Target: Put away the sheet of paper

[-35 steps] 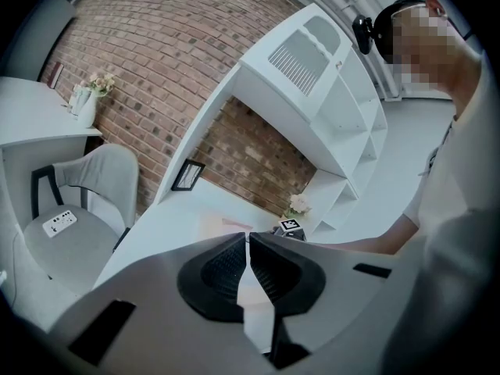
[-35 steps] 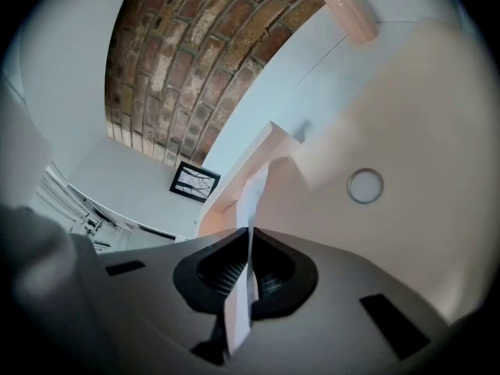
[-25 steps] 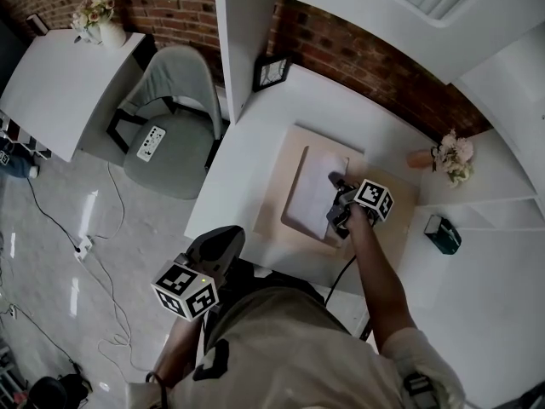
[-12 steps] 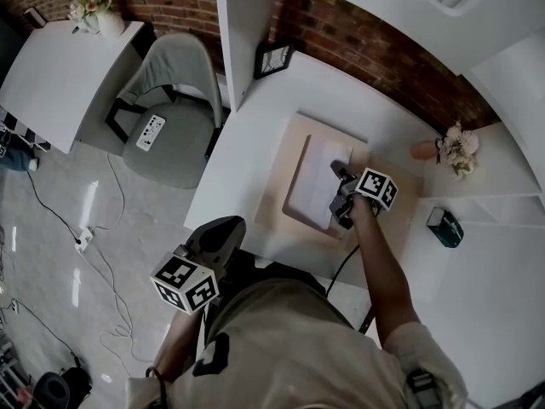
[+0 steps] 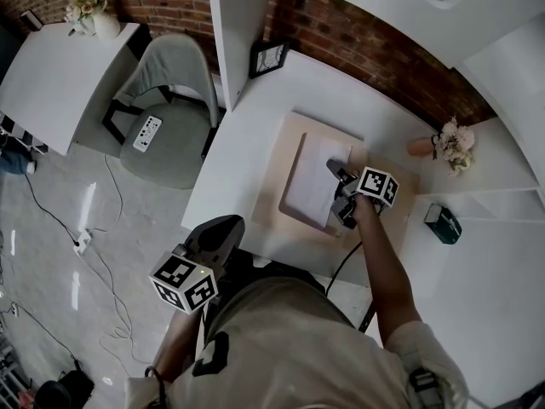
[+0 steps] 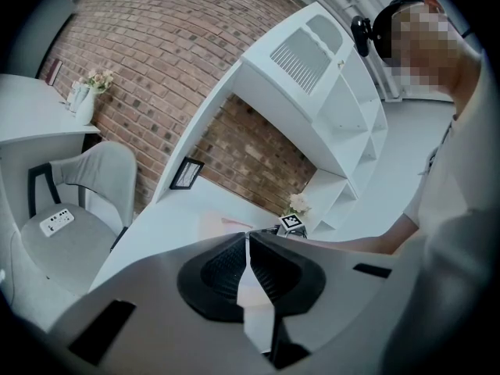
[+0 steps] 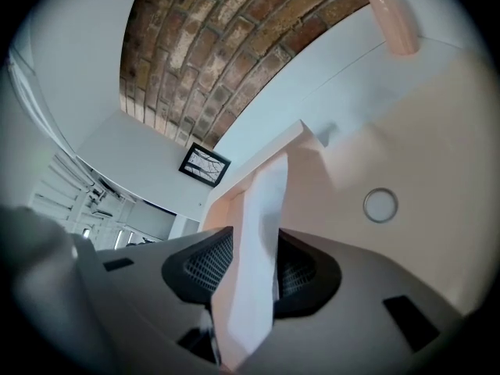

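A white sheet of paper (image 5: 312,181) lies on a beige folder (image 5: 279,213) on the white desk (image 5: 243,156). My right gripper (image 5: 340,187) is at the sheet's right edge, shut on it. In the right gripper view the sheet (image 7: 262,217) rises between the two dark pads, with a pinkish layer against it, at the right gripper (image 7: 254,276). A round snap (image 7: 380,205) shows on the folder. My left gripper (image 5: 221,228) hangs below the desk's front edge, away from the paper. In the left gripper view, the left gripper (image 6: 248,250) has its jaws together with nothing between them.
A framed picture (image 5: 267,58) leans at the desk's back left. A vase of flowers (image 5: 451,147) and a teal object (image 5: 443,222) sit to the right. A grey chair (image 5: 170,113) and a side table (image 5: 51,75) stand at left. Cables run across the floor.
My right gripper stays at the sheet's right edge, shifted slightly toward the back of the desk. The left gripper has barely moved.
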Tool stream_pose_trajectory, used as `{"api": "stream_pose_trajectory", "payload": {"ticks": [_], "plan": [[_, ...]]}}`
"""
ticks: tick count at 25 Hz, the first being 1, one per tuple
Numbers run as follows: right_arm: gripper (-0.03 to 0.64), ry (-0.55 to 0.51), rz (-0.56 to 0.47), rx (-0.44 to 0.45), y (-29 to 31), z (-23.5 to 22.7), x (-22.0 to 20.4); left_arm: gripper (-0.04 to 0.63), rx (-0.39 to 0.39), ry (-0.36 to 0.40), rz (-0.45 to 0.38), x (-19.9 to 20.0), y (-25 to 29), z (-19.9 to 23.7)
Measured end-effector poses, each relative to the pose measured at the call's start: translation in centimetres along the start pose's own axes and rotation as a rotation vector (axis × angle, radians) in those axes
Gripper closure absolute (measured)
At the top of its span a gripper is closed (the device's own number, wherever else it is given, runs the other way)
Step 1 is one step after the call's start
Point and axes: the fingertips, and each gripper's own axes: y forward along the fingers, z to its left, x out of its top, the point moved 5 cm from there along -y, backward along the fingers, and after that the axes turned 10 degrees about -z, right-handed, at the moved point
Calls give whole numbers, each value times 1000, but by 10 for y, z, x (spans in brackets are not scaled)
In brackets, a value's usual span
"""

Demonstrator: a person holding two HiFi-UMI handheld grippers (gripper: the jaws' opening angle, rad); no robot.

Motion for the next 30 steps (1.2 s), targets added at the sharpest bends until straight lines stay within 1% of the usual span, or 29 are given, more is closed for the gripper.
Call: {"api": "stream_pose_trajectory", "payload": {"ticks": [3,5,6,10,12,21,30], "plan": [[442,-5,25,25,-1,2,-2,568,0,0,-1,-1,-1,-1],[442,-19,36,36,-1,5,-3,568,0,1,-1,-1,-2,-2],[453,-23,38,39,-1,6,-4,568,1,1,-2,-1,-2,-2],[554,-40,41,23,2,6,-4,568,7,2,-5,0,-2,-3],[572,-47,44,10,3,5,-4,568,11,5,-10,0,-1,-3],[586,32,13,-4,11,3,-7,568,52,5,-30,2,-14,6],[588,15,5,-30,10,4,-9,568,54,4,-34,3,-16,7]]}}
